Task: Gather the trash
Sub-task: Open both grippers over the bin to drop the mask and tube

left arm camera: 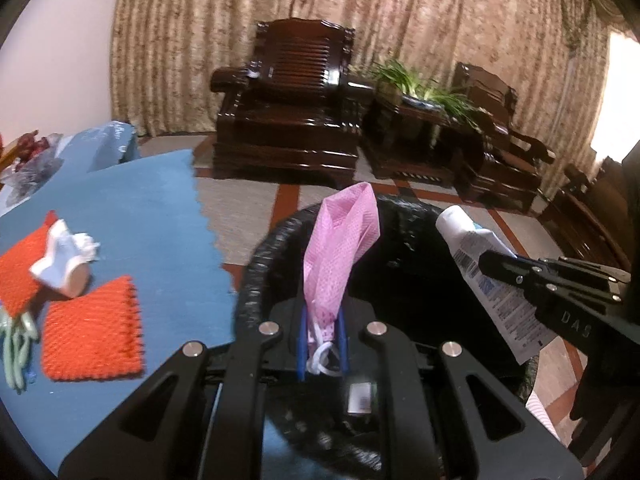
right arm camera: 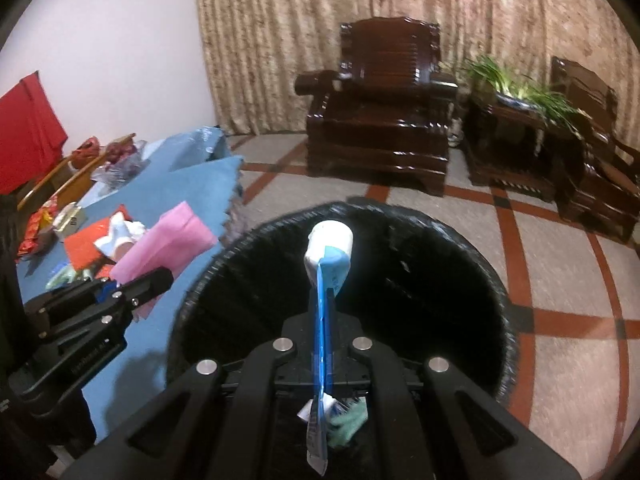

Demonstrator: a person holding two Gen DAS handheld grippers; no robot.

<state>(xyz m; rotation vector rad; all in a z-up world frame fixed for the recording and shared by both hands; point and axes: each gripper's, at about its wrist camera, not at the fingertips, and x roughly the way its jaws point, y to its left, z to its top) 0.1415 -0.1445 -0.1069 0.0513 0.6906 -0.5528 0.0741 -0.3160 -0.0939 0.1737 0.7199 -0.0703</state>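
My left gripper (left arm camera: 323,320) is shut on a pink face mask (left arm camera: 340,248) and holds it over the black-lined trash bin (left arm camera: 256,264). My right gripper (right arm camera: 325,300) is shut on a white and blue toothpaste tube (right arm camera: 330,252), cap end forward, above the same bin (right arm camera: 200,292). The right gripper (left arm camera: 492,264) with the tube (left arm camera: 472,252) also shows at the right of the left wrist view. The left gripper (right arm camera: 160,280) with the mask (right arm camera: 168,244) shows at the left of the right wrist view. Some scraps (right arm camera: 344,420) lie in the bin.
A blue-covered table (left arm camera: 160,216) stands left of the bin with orange mesh pads (left arm camera: 92,328), a crumpled white object (left arm camera: 64,260) and green items (left arm camera: 16,344). Dark wooden armchairs (left arm camera: 292,100) and a plant stand (left arm camera: 416,120) stand across the tiled floor.
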